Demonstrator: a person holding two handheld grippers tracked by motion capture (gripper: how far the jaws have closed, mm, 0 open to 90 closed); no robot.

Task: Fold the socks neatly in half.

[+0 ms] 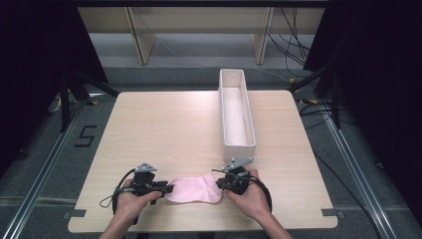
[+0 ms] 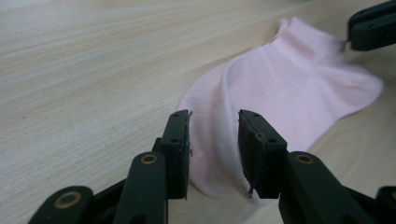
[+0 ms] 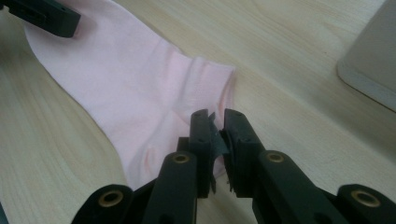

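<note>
Now two hand-held grippers meet a pink sock [image 1: 194,189] lying flat at the near edge of the surface [image 1: 164,124]
Left gripper [image 2: 214,140] has jaws parted astride the toe end; right gripper [image 3: 215,140] looks pinched on the cuff edge, probably pinning it. White tray [image 1: 225,99] stands apart beyond

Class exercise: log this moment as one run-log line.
left gripper: open, straddling pink sock | right gripper: shut at sock edge | white bin: empty

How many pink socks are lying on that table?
1. The pink sock lies flat near the front edge of the table, between the two grippers. The white bin looks empty, though its near end is hidden.
</note>
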